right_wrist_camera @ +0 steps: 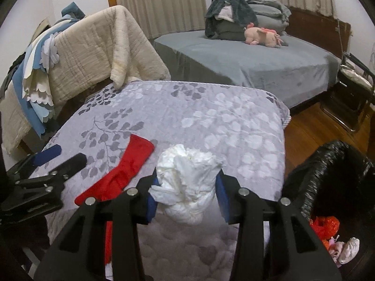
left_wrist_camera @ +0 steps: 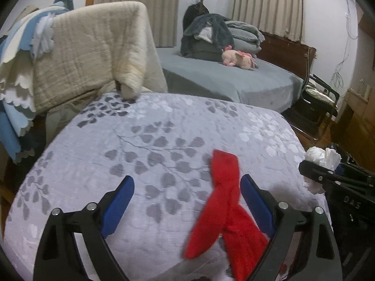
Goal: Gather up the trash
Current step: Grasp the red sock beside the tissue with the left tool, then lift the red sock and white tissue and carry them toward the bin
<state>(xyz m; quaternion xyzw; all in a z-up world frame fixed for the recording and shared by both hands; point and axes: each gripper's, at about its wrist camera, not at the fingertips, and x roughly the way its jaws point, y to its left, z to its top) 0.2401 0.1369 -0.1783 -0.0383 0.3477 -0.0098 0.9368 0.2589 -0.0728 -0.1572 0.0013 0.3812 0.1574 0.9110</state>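
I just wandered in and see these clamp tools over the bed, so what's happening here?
Someone is clearing trash with a hand-held gripper in each hand. The right gripper is clamped on a crumpled white tissue wad, beside a bin lined with a black bag that already holds some litter. The left gripper is open and empty above the red cloth on the floral quilt.

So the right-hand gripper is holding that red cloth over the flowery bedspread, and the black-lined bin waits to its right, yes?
Not quite. The right gripper is shut on a crumpled white tissue wad, not the red cloth, which lies on the flowery bedspread beside it, as the right wrist view shows. The black-lined bin does wait to its right.
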